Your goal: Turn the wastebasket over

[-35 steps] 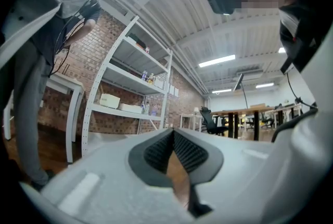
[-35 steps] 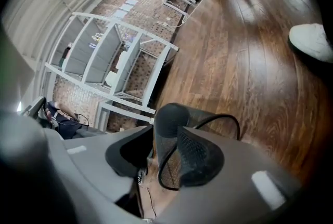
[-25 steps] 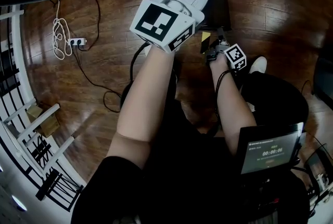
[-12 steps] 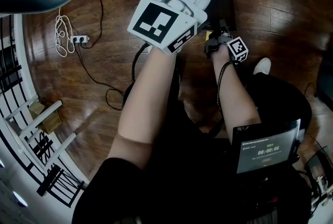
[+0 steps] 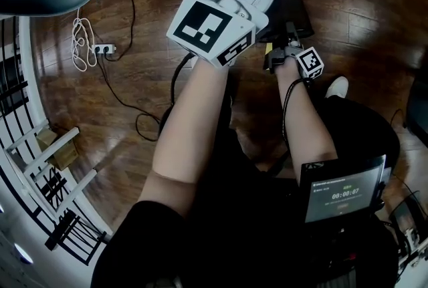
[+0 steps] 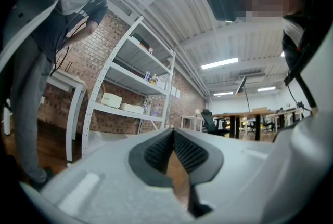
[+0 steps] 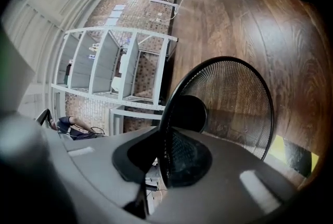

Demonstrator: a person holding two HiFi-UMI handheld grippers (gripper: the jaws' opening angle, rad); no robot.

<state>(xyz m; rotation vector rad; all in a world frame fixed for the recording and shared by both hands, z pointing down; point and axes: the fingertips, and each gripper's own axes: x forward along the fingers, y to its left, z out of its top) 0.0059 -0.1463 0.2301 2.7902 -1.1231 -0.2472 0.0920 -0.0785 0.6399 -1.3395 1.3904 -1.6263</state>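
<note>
Right gripper (image 7: 161, 137) jaws had just been closing and were clamped on the near rim of the black mesh wastebasket (image 7: 231, 98). Basket sat tipped on the wood floor (image 7: 244, 20), mouth toward that gripper, beside a yellow tape mark (image 7: 297, 158). Left gripper (image 6: 173, 133) was closed and empty, clear of the basket.

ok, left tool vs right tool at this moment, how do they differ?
Grip: the left tool has its jaws together on nothing. The right tool has just been closing, and its jaws pinch the rim of the black mesh wastebasket.
Aim: the left tool looks out across the room at shelving, while the right tool looks down at the wood floor and into the wastebasket.
Shared: pale bodies, dark pads.
</note>
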